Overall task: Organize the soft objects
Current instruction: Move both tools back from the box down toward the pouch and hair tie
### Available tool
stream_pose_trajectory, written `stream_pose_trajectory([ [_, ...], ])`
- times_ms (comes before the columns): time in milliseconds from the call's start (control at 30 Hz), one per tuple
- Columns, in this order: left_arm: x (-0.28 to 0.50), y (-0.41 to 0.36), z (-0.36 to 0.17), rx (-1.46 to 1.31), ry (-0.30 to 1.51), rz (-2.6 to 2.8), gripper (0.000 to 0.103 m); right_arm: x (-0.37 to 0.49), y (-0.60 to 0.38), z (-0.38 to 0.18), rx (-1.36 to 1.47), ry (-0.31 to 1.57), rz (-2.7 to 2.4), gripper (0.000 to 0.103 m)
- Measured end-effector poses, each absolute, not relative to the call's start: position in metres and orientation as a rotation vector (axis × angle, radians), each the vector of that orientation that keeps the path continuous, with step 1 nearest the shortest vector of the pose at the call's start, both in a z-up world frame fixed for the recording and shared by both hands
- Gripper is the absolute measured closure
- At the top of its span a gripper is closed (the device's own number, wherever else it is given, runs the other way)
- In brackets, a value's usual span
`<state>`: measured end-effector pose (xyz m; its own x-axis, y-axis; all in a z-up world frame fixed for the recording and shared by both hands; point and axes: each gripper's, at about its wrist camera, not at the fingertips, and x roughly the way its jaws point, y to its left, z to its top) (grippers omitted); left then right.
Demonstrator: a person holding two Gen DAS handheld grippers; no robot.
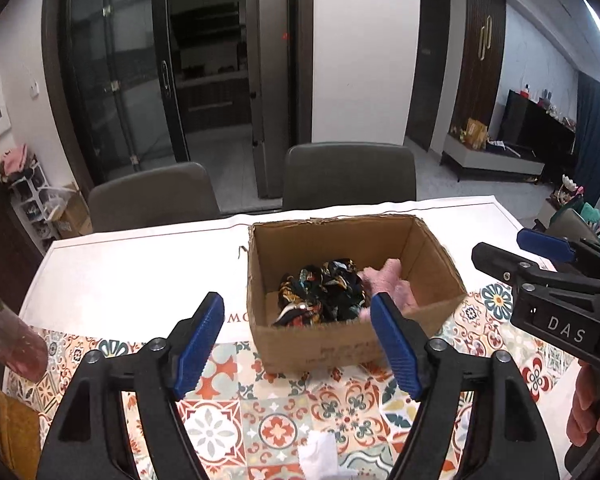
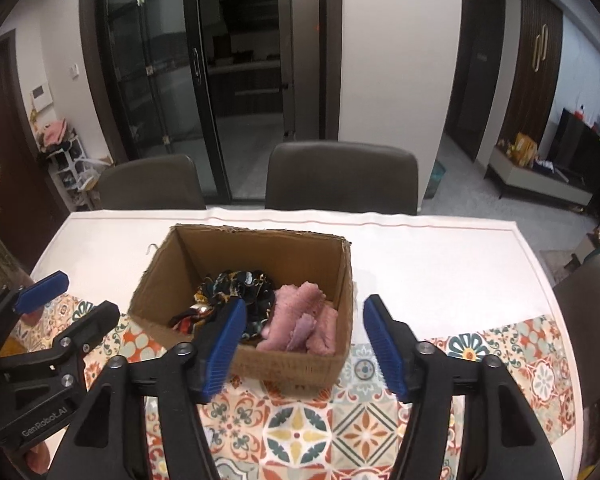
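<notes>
Above the box (image 2: 242,300), scarf (image 2: 236,296) at 9 and pink cloth (image 2: 300,320) at 3 inside, we hold both claws (image 1: 298,346) (image 2: 304,344) open and empty; a low pass could snag its rim.

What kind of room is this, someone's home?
Most likely a home dining area: a dining table with a patterned cloth, upholstered chairs behind it, and a TV stand in an adjoining lounge.

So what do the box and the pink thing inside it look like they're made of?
The box looks like plain brown corrugated cardboard, matte, with a ragged torn top rim. The pink thing looks like soft fuzzy fabric, perhaps fleece or terry: it has a napped surface and lies in limp folds. The exact fibre can't be told.
</notes>
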<state>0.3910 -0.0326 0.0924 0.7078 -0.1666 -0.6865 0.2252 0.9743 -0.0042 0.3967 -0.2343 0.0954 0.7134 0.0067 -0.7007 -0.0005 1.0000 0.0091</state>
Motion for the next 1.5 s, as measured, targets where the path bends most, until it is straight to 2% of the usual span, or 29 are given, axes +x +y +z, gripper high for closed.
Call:
stream_pose_trajectory([
  [200,0.346,-0.029,0.094,0.079,0.705,-0.222,0.021,0.346,-0.232,0.101,-0.006,0.718,-0.001,0.038],
  [333,0.314,-0.031,0.088,0.076,0.678,-0.229,0.017,0.311,-0.232,0.097,0.001,0.676,-0.021,0.029],
  [500,0.285,-0.033,0.074,0.091,0.690,-0.221,0.016,0.276,-0.237,0.084,0.002,0.650,-0.069,0.028],
  [633,0.262,-0.036,0.065,0.093,0.693,-0.235,0.011,0.256,-0.241,0.075,0.015,0.668,-0.071,0.028],
  [1500,0.155,-0.006,-0.002,0.089,0.679,-0.209,0.007,0.155,-0.227,-0.006,0.060,0.719,-0.120,0.028],
])
